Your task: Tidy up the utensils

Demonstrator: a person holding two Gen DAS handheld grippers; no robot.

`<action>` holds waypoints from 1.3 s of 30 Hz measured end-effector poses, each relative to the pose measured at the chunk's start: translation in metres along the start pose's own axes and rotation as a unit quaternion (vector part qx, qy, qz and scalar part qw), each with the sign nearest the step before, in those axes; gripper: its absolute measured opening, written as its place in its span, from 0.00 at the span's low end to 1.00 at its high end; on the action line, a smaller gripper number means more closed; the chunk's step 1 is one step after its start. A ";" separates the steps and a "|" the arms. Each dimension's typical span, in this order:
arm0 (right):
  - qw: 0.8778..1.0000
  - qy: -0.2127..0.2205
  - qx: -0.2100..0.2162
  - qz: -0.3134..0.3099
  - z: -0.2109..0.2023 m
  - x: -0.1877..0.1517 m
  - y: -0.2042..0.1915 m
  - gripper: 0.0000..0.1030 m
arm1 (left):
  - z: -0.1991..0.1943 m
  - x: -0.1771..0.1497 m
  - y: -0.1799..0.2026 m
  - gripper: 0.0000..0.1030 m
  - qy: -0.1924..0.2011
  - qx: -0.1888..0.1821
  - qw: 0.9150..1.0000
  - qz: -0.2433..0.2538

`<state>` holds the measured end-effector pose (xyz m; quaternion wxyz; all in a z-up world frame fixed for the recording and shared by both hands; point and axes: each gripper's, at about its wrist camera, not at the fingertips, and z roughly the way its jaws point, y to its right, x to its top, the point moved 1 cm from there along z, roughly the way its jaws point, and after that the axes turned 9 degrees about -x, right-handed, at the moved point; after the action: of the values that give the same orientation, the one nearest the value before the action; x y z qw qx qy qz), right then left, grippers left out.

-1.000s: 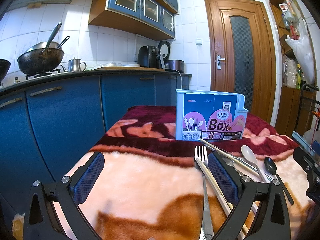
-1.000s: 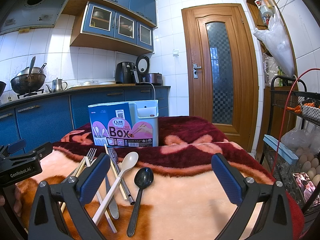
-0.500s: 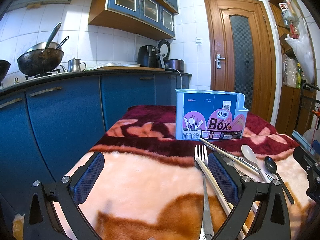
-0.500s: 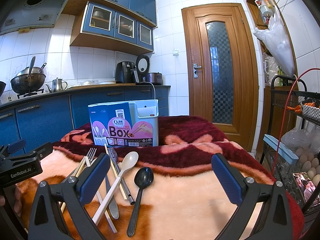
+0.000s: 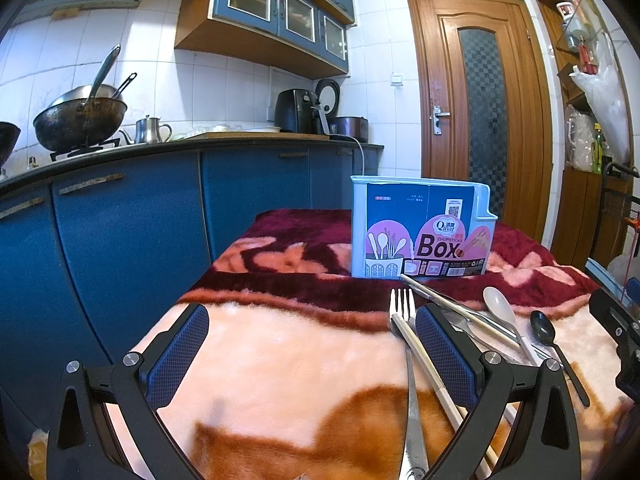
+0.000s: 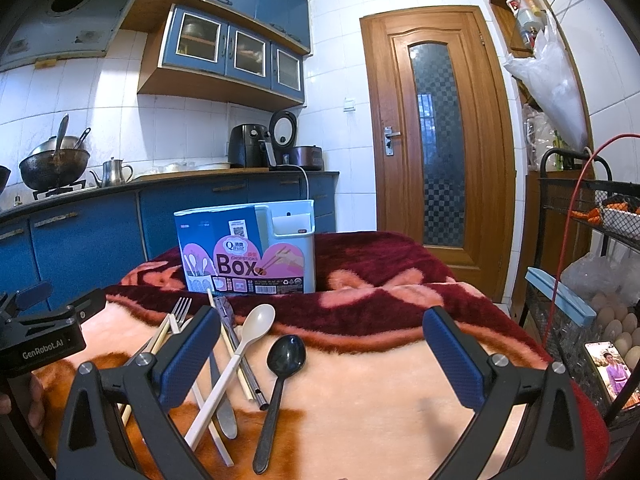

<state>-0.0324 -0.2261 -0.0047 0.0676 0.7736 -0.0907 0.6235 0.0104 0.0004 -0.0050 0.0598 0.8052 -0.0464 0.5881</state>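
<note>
Nothing is picked up yet. Both the left gripper (image 5: 312,354) and right gripper (image 6: 316,354) hover with jaws wide and empty over the blanket-covered tabletop (image 6: 360,392). The utensils (image 6: 240,352) lie loose near the box (image 6: 246,254); next comes closing on one.

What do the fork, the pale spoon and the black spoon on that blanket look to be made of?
The fork looks like polished metal, probably steel: its tines are silvery and glint. The pale spoon seems matte plastic or melamine, being cream, opaque and dull; ceramic is possible. The black spoon looks like glossy plastic, with soft highlights on its bowl, though coated metal cannot be ruled out.
</note>
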 end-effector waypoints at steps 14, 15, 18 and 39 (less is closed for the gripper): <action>0.999 -0.052 0.003 0.004 -0.002 0.013 0.015 1.00 | -0.005 0.007 0.006 1.00 -0.040 -0.022 0.999 0.029; 0.998 -0.058 0.004 0.004 -0.002 0.015 0.016 1.00 | -0.007 0.009 0.005 1.00 -0.048 -0.028 0.998 0.029; 0.996 -0.084 0.010 0.006 -0.001 0.021 0.022 1.00 | -0.004 0.015 0.012 1.00 -0.071 -0.037 0.996 0.041; 0.977 -0.209 0.017 -0.041 0.017 0.034 0.039 1.00 | 0.050 0.013 0.014 0.81 -0.294 -0.085 0.950 0.061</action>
<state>-0.0181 -0.2695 0.0242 0.0593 0.8911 -0.0607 0.4458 0.0590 -0.0215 -0.0071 0.0754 0.9300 -0.1611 0.3216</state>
